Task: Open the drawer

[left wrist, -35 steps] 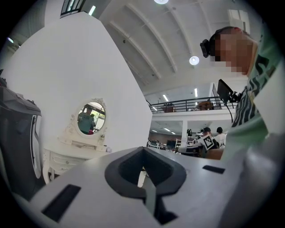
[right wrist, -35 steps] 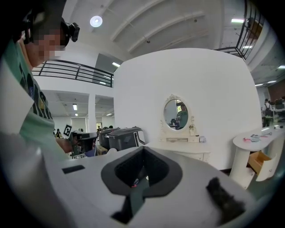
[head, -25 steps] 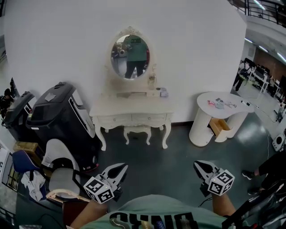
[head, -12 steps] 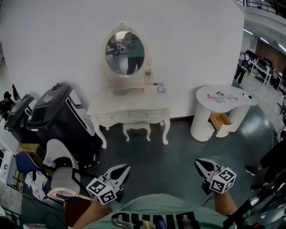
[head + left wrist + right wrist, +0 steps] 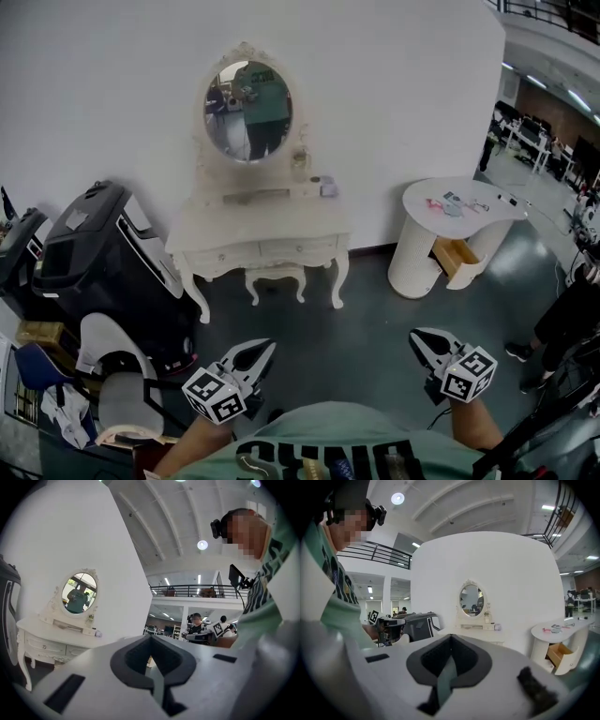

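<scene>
- Black bulky machine (image 5: 98,248) is noted at the far left, against the wall. A grey-and-white chair (image 5: 117,375) is seen in front of it, nearer the camera.
- Left gripper (image 5: 265,347) is held low at the bottom of the head view, pointed up-frame toward the furniture. Its jaws are seen pressed together in its own view, with nothing between them.
- White carved dressing table (image 5: 262,220) is set against the white wall, left of centre. An oval mirror (image 5: 248,111) is mounted above it and a small stool (image 5: 275,275) is tucked beneath.
- Two shallow drawers are fitted side by side in the table's front rail: left drawer (image 5: 228,255) and right drawer (image 5: 300,248).
  - Both are seen shut flush.
  - The long axis of each runs left to right along the rail, and the faces are turned toward the person.
  - Both grippers are well apart from them.
- Right gripper (image 5: 417,335) is held low on the right, also pointed toward the wall. Its jaws are closed on each other and nothing is gripped.
- Round white side table (image 5: 459,211) is placed right of the dressing table. A wooden drawer (image 5: 457,260) is seen pulled out from its base, toward the room.
- Person in dark clothing (image 5: 562,319) is partly seen at the right edge.
</scene>
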### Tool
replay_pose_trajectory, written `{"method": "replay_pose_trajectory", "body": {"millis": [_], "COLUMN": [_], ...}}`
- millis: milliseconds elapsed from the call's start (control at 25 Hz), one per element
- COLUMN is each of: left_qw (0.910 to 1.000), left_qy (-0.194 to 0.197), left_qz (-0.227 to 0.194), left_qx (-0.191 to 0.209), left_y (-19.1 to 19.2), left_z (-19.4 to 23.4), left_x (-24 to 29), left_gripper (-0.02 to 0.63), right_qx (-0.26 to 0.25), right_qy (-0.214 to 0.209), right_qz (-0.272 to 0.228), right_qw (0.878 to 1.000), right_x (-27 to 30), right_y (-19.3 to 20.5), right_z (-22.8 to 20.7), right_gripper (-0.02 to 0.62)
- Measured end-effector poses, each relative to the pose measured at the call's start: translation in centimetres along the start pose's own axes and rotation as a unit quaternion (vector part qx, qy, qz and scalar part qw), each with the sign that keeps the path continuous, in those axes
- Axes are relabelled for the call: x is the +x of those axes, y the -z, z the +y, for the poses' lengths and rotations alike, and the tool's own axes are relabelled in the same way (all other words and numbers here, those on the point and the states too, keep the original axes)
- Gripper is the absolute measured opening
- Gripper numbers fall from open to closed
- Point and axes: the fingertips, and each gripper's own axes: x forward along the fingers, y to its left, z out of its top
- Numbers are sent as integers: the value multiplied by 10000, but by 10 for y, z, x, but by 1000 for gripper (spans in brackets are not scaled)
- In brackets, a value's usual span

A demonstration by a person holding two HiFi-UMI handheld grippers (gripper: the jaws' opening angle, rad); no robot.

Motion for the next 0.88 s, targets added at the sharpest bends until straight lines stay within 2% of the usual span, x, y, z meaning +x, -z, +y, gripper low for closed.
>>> {"method": "replay_pose_trajectory", "body": {"millis": [280,520,720,880], "left_qw": [9987,9982,9984,9993], "left_qy": [473,589,567,338], "left_qz": [-59,-22,-31,58], "left_qx": [186,66,-48,-114], "left_y": [-52,-70,-71,-62], "left_z": [104,184,221,241], "left_x": [13,20,35,48], "left_gripper": [8,8,8,8], "right_qx": [32,-23,16,73], "right_qy": [537,624,584,490], "right_qz": [-127,-14,129,165], "right_qw": [9985,9980,9982,9986], "right_x": [79,155,194,214], "right_y": [-37,-51,-50,-49], "right_z": [2,9,-6,-33], "right_gripper": [9,9,9,9]}}
